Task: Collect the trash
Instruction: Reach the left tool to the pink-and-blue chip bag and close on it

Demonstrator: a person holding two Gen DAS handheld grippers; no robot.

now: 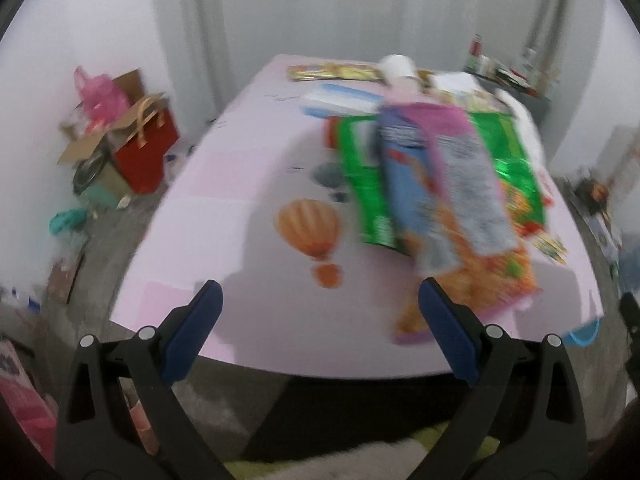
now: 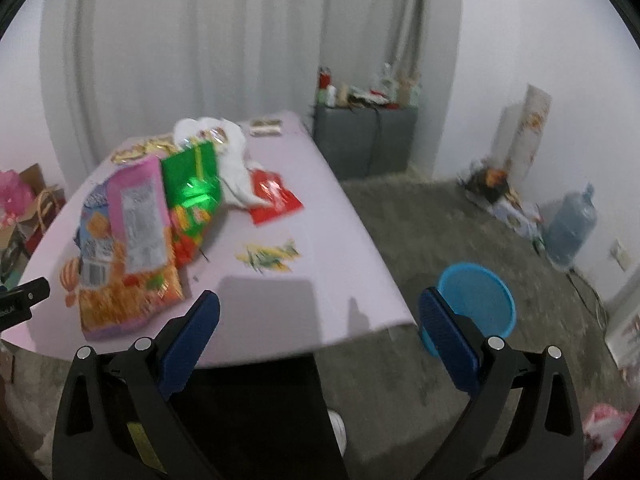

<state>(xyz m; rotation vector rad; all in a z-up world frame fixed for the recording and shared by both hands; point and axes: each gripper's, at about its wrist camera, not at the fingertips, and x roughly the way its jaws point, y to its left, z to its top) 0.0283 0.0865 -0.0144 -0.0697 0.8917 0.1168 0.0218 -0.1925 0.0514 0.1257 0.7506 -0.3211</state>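
Observation:
Snack wrappers lie piled on a pink table (image 1: 224, 184). A large orange and purple snack bag (image 1: 448, 200) lies on top of a green foil bag (image 1: 360, 168); both also show in the right wrist view, the orange bag (image 2: 128, 248) and the green bag (image 2: 194, 180). A red wrapper (image 2: 274, 196), white crumpled paper (image 2: 236, 160) and a small yellow wrapper (image 2: 270, 258) lie near them. My left gripper (image 1: 320, 296) is open and empty at the table's near edge. My right gripper (image 2: 320, 304) is open and empty over the table's near right corner. A blue bucket (image 2: 476, 300) stands on the floor.
A grey cabinet (image 2: 364, 140) with clutter stands beyond the table. A water jug (image 2: 572, 228) and a red bag (image 1: 146, 152) with boxes sit on the carpet. A white cup (image 1: 396, 66) and more wrappers lie at the table's far end.

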